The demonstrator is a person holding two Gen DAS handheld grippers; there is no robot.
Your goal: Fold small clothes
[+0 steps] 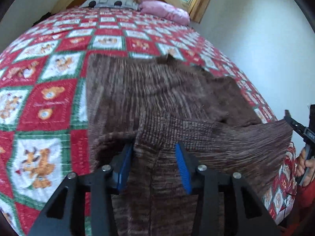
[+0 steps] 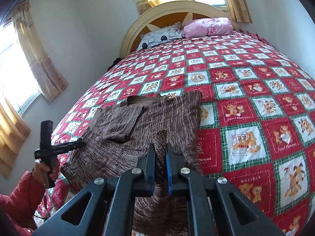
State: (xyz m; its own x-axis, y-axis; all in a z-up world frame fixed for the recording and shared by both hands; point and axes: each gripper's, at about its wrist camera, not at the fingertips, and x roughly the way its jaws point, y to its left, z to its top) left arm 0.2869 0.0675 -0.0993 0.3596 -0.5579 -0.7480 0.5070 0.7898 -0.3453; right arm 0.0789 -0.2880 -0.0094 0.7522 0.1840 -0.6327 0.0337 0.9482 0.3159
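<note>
A brown knitted sweater (image 1: pixel 157 98) lies on the bed near the front edge, one sleeve folded over its body. My left gripper (image 1: pixel 155 147) is open, its blue pads either side of the sweater's near hem, which passes between them. My right gripper (image 2: pixel 159 149) is shut on a bunched part of the sweater (image 2: pixel 153 122) at its near edge and lifts it slightly. The right gripper also shows at the far right of the left wrist view (image 1: pixel 289 118), pinching the stretched hem. The left gripper shows at the left of the right wrist view (image 2: pixel 83 142), touching the sweater's edge.
The bed has a red, green and white patchwork quilt (image 2: pixel 246 102). A grey patterned pillow (image 2: pixel 160 37) and a pink pillow (image 2: pixel 208 26) lie by the headboard (image 2: pixel 177 9). Walls flank both sides, with curtained windows (image 2: pixel 37 59).
</note>
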